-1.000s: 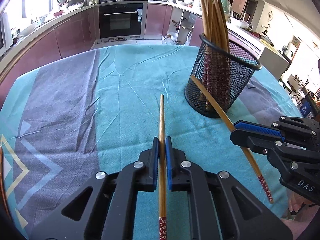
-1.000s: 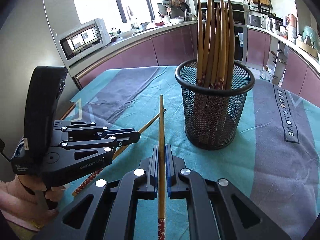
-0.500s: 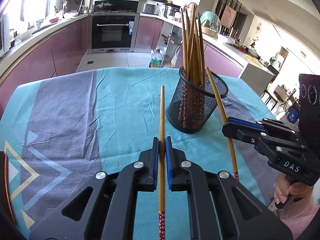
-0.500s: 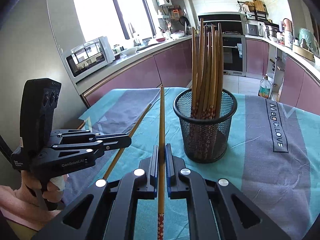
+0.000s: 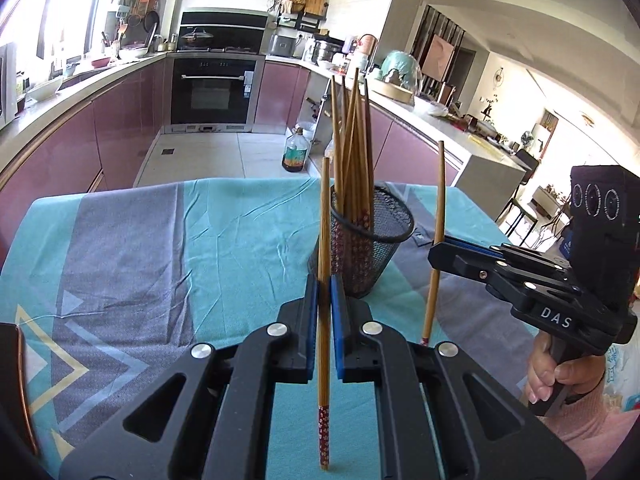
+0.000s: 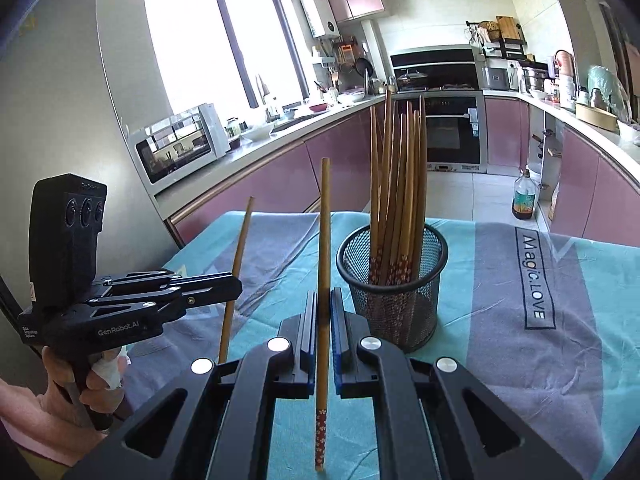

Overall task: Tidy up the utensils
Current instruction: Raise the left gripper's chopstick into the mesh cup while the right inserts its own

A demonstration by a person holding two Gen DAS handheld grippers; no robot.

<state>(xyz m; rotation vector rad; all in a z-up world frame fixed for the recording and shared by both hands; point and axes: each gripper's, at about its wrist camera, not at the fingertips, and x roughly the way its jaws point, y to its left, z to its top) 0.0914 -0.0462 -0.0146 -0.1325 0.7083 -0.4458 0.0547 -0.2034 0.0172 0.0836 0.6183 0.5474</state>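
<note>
The left claw is clamped on a chopstick; its flowered end hangs free below the pads. The right claw grips a second chopstick the same way. Both sticks are held above the tabletop, just beside the mesh cup of chopsticks. In each view the claw body hides the cloth beneath it, and the cup's base is partly covered.

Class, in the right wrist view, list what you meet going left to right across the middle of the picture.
Left tool → the chopstick it grips → the chopstick in the right tool → mesh holder full of chopsticks → "Magic.LOVE" label on the tablecloth.
</note>
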